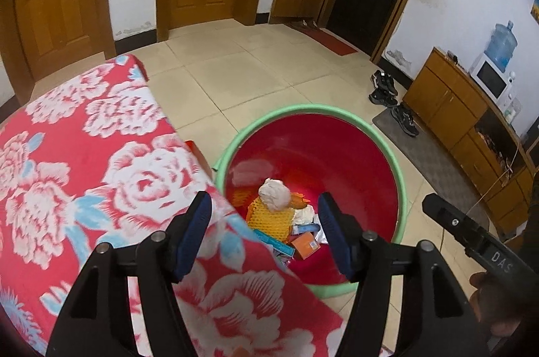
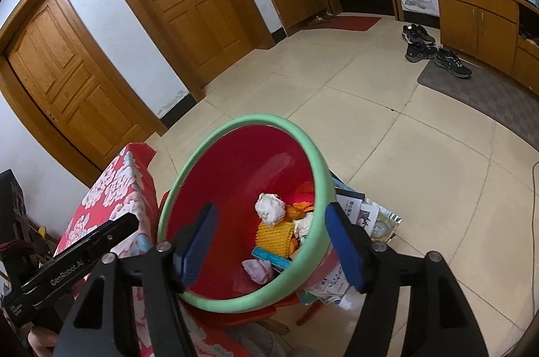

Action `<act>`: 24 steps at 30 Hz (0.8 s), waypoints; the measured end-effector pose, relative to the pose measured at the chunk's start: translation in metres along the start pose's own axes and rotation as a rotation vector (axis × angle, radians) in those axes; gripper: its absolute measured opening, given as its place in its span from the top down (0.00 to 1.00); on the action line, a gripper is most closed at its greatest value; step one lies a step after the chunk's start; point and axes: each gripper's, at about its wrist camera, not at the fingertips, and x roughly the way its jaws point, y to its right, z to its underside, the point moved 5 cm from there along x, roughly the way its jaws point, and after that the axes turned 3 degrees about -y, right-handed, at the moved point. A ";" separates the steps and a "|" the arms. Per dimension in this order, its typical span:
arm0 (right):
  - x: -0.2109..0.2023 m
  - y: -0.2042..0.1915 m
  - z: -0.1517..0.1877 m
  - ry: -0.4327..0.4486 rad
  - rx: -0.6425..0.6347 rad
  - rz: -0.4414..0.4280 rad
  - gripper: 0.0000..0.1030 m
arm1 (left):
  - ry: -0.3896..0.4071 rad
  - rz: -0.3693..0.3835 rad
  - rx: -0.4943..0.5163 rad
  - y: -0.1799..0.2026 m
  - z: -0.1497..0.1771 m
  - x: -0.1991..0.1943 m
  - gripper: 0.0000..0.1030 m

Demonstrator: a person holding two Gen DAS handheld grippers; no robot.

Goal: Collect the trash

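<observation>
A red bin with a green rim [image 1: 305, 111] stands on the floor beside the table; it also shows in the right wrist view [image 2: 235, 124]. Inside lie a crumpled white paper ball [image 1: 274, 195] [image 2: 269, 208], a yellow mesh piece [image 1: 269, 217] [image 2: 273, 235], an orange box [image 1: 305, 245], a teal strip [image 2: 269, 256] and a pink wad [image 2: 257, 269]. My left gripper [image 1: 264, 222] is open and empty above the table edge and the bin. My right gripper [image 2: 269, 234] is open and empty above the bin.
A table with a red floral cloth [image 1: 67, 161] [image 2: 111, 198] stands left of the bin. Papers and packets [image 2: 357, 215] lie on a red stool under the bin. Shoes [image 1: 387, 94] [image 2: 424, 47], a mat and a wooden cabinet [image 1: 454, 107] are at the right. Doors line the far wall.
</observation>
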 end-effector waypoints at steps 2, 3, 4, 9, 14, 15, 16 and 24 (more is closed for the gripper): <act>-0.003 -0.007 0.002 -0.001 -0.014 -0.010 0.31 | 0.011 -0.003 -0.015 -0.005 0.002 -0.009 0.37; -0.005 -0.011 0.003 -0.001 -0.025 -0.016 0.31 | 0.020 -0.005 -0.025 -0.008 0.003 -0.015 0.37; -0.008 -0.016 0.005 -0.001 -0.037 -0.022 0.29 | 0.027 -0.007 -0.033 -0.011 0.004 -0.021 0.37; -0.017 -0.041 0.014 -0.004 -0.094 -0.056 0.26 | 0.051 -0.034 -0.079 -0.029 0.013 -0.044 0.37; -0.026 -0.065 0.024 -0.002 -0.146 -0.090 0.23 | 0.076 -0.077 -0.140 -0.054 0.026 -0.068 0.37; -0.027 -0.070 0.026 -0.003 -0.160 -0.096 0.23 | 0.078 -0.090 -0.151 -0.060 0.029 -0.072 0.37; -0.029 -0.075 0.029 -0.003 -0.171 -0.101 0.23 | 0.081 -0.104 -0.162 -0.065 0.031 -0.077 0.37; -0.044 -0.103 0.044 -0.001 -0.232 -0.155 0.16 | 0.119 -0.217 -0.252 -0.101 0.053 -0.115 0.37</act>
